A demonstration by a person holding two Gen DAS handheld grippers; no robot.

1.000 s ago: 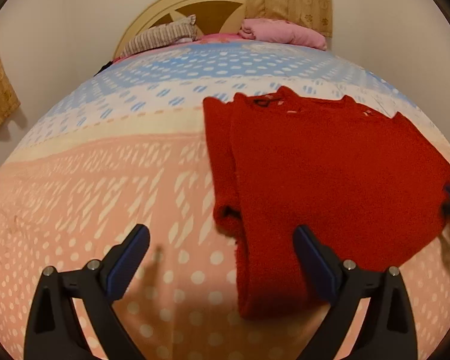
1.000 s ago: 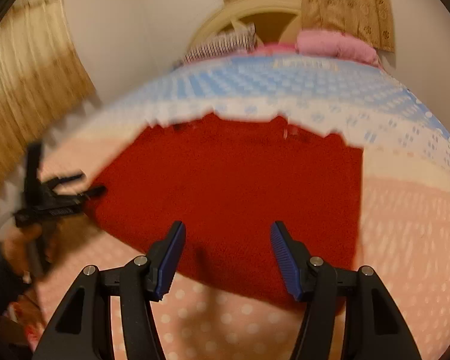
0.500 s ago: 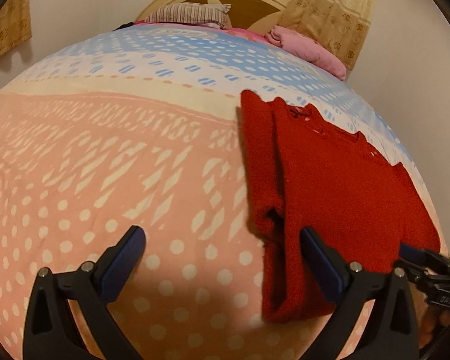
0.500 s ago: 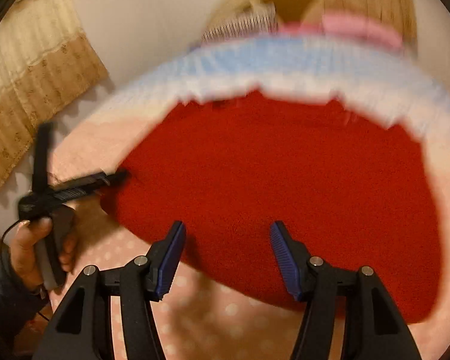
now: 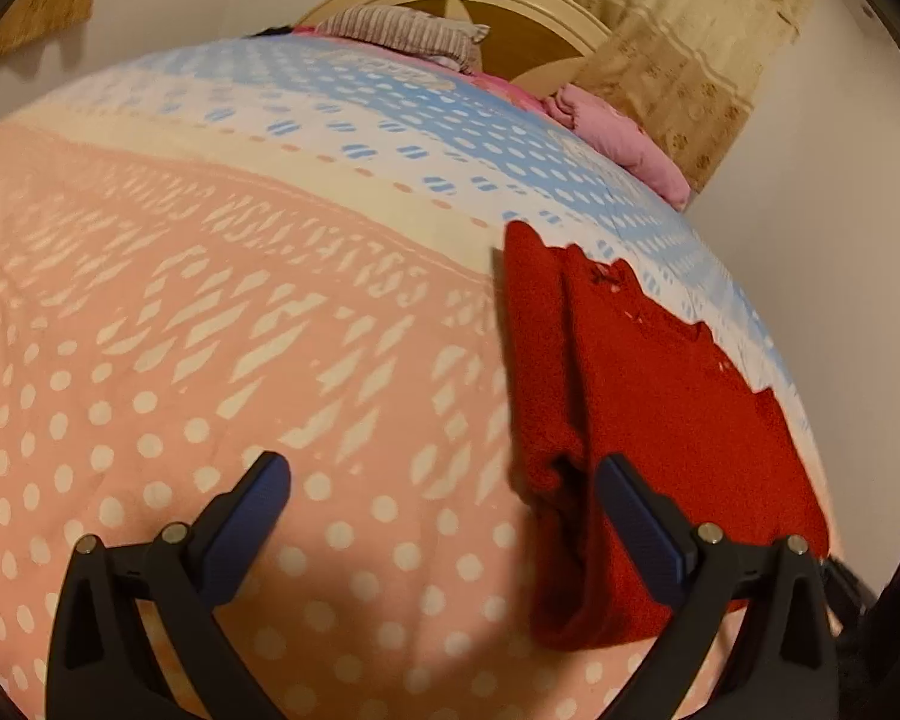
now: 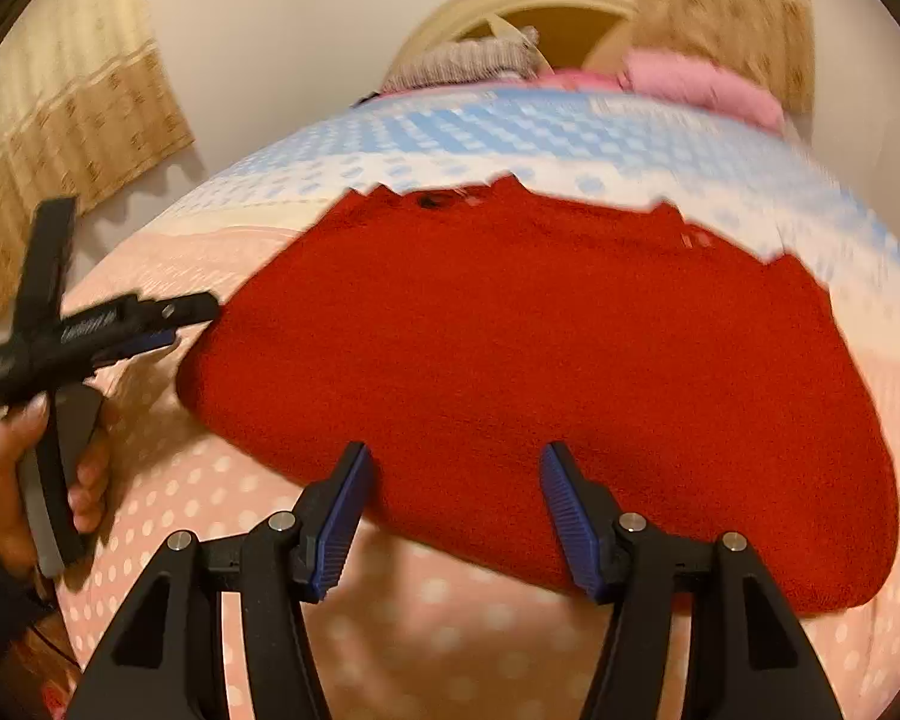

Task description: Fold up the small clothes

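A red knit garment lies flat on the bed, its neckline toward the headboard and one sleeve folded in along its left side. My right gripper hovers open over the near hem with nothing pinched. My left gripper is open too, over the bedspread, and its right finger overlaps the garment's left edge at the sleeve cuff. In the right wrist view, a hand holds the left gripper, whose tips sit beside the garment's left edge.
The bedspread is pink with white dots, turning blue and white toward the headboard. A striped pillow and a pink blanket lie at the head. Curtains and walls close in on both sides.
The left gripper has rolled and slid leftward, so the garment now sits at the right of its view. The right gripper has come closer over the near hem. Both stay open.
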